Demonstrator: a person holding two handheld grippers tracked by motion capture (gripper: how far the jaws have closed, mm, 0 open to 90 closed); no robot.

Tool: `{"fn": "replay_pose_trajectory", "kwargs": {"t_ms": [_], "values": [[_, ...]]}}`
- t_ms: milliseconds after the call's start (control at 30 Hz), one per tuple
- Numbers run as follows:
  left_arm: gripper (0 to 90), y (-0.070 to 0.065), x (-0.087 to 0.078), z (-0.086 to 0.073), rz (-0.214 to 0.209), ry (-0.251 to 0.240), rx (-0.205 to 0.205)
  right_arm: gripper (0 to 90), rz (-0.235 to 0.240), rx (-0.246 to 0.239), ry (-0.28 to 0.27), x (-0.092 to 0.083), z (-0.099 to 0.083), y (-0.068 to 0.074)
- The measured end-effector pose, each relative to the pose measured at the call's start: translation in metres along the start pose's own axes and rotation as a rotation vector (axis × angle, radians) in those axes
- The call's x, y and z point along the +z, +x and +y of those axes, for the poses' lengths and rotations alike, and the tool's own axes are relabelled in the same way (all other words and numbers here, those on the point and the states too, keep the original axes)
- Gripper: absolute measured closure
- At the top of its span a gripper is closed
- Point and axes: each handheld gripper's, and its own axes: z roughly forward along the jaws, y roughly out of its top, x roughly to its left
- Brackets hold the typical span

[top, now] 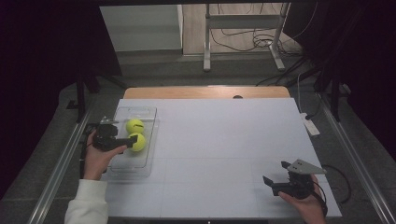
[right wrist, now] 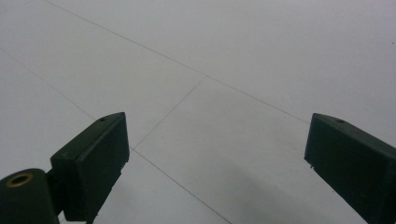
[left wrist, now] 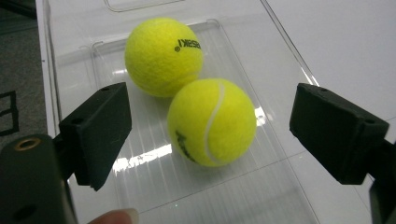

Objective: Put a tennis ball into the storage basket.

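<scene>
From above we see two tennis balls touching in a clear tray [top: 140,114] at the desk's [top: 219,140] left edge; the left tongs [top: 134,140] partly hide the near ball [top: 138,142]. The left gripper view shows those tongs spread either side of it, apart from it, against the far ball [left wrist: 163,56]. The right gripper view shows the right tongs [right wrist: 217,161] spread over bare desk.

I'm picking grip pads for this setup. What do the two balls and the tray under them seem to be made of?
The two balls: tennis balls by the look, fuzzy yellow felt, matte; the nearer one has a white curved seam, the other a black printed logo. The tray: clear, glossy, rigid plastic most likely; the table shows through it and its ribbed floor throws bright glare.
</scene>
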Motion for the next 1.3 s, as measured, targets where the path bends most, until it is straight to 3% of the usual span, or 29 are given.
{"fn": "replay_pose_trajectory", "kwargs": {"t_ms": [67, 200, 467, 767, 867, 933, 1033, 1300], "values": [[14.4, 0.000, 0.001, 0.000, 0.001, -0.001, 0.003, 6.8, 0.001, 0.000, 0.002, 0.000, 0.000, 0.000], [14.8, 0.000, 0.000, -0.001, -0.045, -0.029, -0.011, 6.9, 0.002, 0.006, -0.002, 0.000, 0.000, -0.001], [14.8, -0.005, -0.004, -0.003, -0.097, -0.063, -0.012, 6.8, 0.011, 0.021, -0.002, 0.004, 0.000, -0.005], [14.1, -0.018, -0.008, -0.010, -0.156, -0.127, 0.014, 6.9, 0.033, 0.010, -0.011, 0.005, 0.002, -0.004], [14.3, -0.023, -0.013, -0.016, -0.195, -0.186, 0.012, 6.9, 0.039, 0.013, -0.012, 0.004, 0.001, -0.004], [14.5, -0.027, -0.015, -0.020, -0.176, -0.195, 0.033, 6.9, 0.037, 0.011, -0.009, 0.003, 0.001, -0.004], [14.4, -0.032, -0.019, -0.028, -0.181, -0.216, 0.053, 6.9, 0.039, 0.011, -0.024, 0.000, 0.002, -0.004], [14.5, -0.048, -0.021, -0.043, -0.236, -0.246, 0.136, 7.0, 0.025, 0.010, -0.028, -0.006, 0.000, -0.001]]}}
